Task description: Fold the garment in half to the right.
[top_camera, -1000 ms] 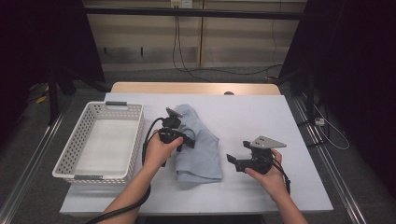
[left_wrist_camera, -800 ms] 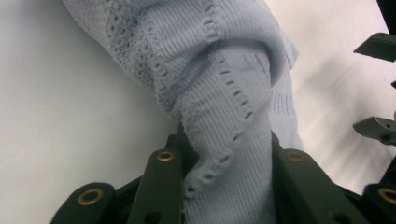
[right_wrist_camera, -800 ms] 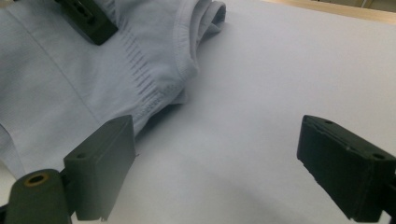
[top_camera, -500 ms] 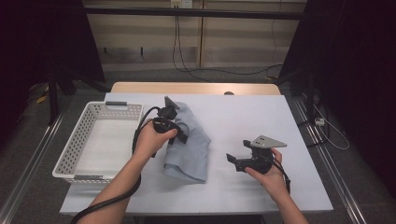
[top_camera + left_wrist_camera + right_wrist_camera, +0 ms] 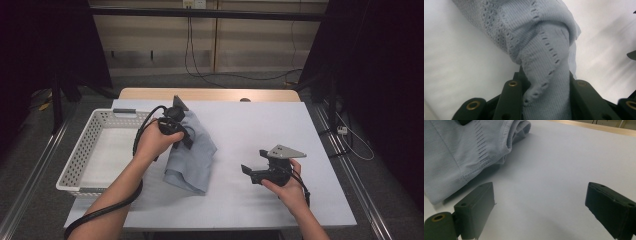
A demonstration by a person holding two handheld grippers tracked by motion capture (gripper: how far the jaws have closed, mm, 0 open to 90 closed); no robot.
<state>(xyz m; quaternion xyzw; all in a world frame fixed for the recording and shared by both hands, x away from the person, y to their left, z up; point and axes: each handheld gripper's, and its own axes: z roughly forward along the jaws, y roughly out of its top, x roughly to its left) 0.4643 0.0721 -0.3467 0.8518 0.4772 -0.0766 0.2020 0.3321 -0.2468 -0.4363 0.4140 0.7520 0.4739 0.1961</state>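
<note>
A light blue knitted cloth [image 5: 194,159] is pinched at its upper part by my left gripper [image 5: 183,139], which holds it raised near the table's left middle. Its lower end still rests on the white table [image 5: 260,125]. In the left gripper view the cloth [image 5: 544,50] is bunched between the two jaws of the left gripper [image 5: 546,86], which are shut on it. My right gripper [image 5: 253,163] rests on the table at the right, open. In the right gripper view the jaws of the right gripper [image 5: 539,202] stand wide apart over bare table, the cloth [image 5: 461,152] off to their upper left.
A white plastic basket [image 5: 75,167] with nothing in it stands at the table's left side, just beside the left hand. The table's wooden far edge [image 5: 210,94] runs along the back. Dark curtains and floor rails flank the table.
The left hand has risen and shifted left toward the basket, lifting the cloth so that it hangs bunched and trails on the table. The right hand has kept still.
</note>
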